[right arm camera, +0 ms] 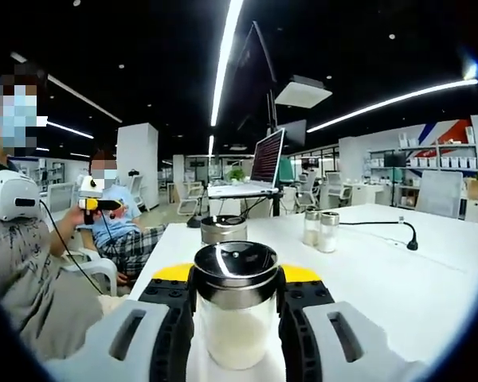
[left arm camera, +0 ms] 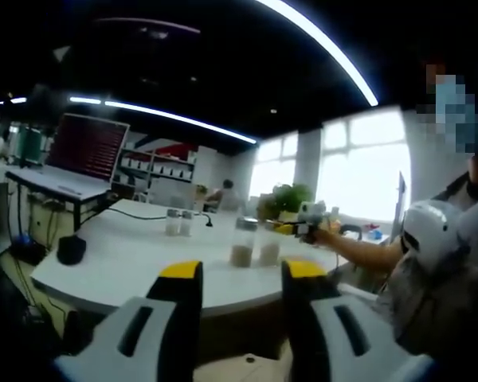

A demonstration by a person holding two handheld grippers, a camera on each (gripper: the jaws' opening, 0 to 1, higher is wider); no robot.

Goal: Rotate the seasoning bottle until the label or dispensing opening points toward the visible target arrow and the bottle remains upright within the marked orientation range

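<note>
Right hand-held gripper is clenching the upright bottle between its jaws; left hand-held gripper is hanging released. Twisting fast risks tipping the bottle.

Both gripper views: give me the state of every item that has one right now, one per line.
Left hand-held gripper: open, held off the table edge, nothing between its jaws.
Right hand-held gripper: closed on the seasoning bottle.
Seasoning bottle: upright on the white table, metal lid on.
Second bottle: upright behind it, lid on.
Two small shakers: upright, side by side.
Laptop: open, screen lit.
</note>
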